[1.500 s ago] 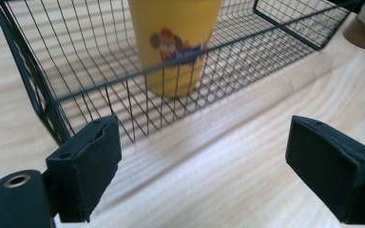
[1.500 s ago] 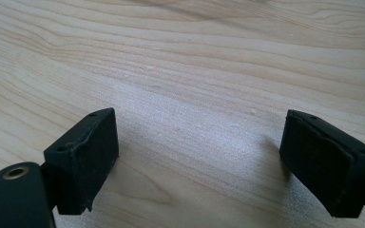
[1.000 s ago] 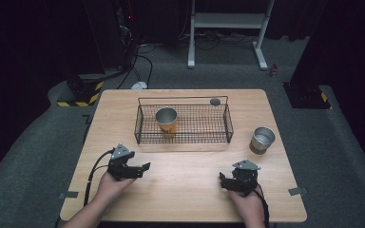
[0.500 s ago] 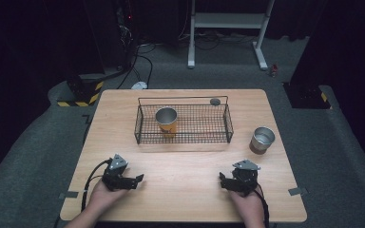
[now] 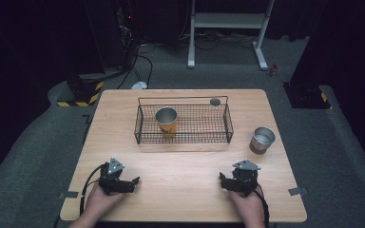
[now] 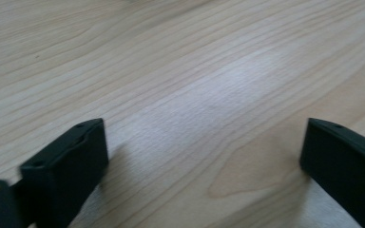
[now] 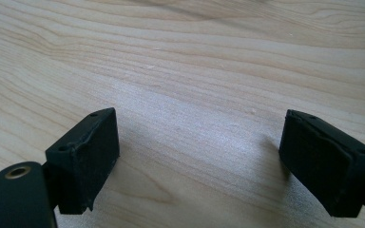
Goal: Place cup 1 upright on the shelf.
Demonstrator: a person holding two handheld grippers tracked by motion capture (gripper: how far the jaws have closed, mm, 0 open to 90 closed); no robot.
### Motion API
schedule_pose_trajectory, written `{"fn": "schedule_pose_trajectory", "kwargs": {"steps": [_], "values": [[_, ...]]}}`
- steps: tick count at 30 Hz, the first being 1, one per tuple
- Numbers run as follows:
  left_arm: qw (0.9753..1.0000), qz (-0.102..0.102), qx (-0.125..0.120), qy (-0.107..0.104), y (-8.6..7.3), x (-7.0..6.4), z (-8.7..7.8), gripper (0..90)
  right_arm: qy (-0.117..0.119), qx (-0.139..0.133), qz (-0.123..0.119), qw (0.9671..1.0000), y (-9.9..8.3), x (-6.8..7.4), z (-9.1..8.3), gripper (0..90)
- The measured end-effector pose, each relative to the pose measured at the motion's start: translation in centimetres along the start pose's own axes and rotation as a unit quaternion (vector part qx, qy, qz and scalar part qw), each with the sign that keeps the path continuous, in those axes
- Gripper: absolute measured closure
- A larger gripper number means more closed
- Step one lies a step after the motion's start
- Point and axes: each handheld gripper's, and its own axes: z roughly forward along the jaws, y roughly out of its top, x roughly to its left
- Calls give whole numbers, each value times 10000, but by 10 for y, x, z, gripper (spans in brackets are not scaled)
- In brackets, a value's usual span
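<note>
Resting on the table (image 5: 190,171), my left claw (image 5: 129,183) lies near the front edge at about 7 o'clock of the table, and my right claw (image 5: 224,182) lies at about 5 o'clock, well apart from the other. In the left gripper view, the left claw (image 6: 199,156) is spread wide, with only bare wood grain between its two black jaws. In the right gripper view, the right claw (image 7: 199,156) is also spread wide, and again only the wood shows between its jaws; neither claw is pinching anything. My hands come in from the bottom edge of the high view, each one behind its claw. The wire basket (image 5: 145,130) stands at the middle of the table, toward 12 o'clock from both claws, and it is well apart from them. Inside the basket, in its left half, an orange cup (image 5: 166,121) stands upright with its mouth up. A metal cup (image 5: 262,140) stands upright on the table just beside the right end of the basket, at about 1 o'clock from my right claw. A small dark round thing (image 5: 215,101) lies on the table near the back right corner of the basket.
</note>
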Motion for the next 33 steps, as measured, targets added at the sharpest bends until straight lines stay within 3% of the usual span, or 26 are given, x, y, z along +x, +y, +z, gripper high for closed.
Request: {"fn": "schedule_pose_trajectory", "kwargs": {"steps": [20,25,33], "values": [[9999,-98,10,-35,-2,2,-1,3,59,-5,-17,10000,0,-2,-3,147],[9999,-99,12,-34,-2,2,-1,2,-23,-172,-145,9997,-1,-3,-7,159],[9999,-97,12,-30,-2,2,-1,3,-54,-339,-91,9994,-2,-7,-15,176]]}}
